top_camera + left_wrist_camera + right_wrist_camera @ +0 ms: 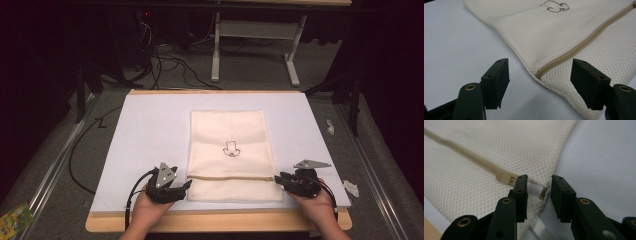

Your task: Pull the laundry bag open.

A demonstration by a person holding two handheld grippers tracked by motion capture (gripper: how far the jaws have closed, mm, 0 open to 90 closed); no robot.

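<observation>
Cream mesh zip pouch (231, 152) flat on white bench (150, 130); left tongs (540, 83) spread astride zip end for bracing, right tongs (539, 192) parted around white pull tab (534, 187).

High view: fixed overhead from the person's side, looking forward and down, far enough to take in the whole table (150, 120) and floor beyond. Left gripper view: low, close, along its jaws at the mesh bag (564, 32) edge. Right gripper view: same, at the opposite edge. All share the bag's zipper (230, 177).
</observation>
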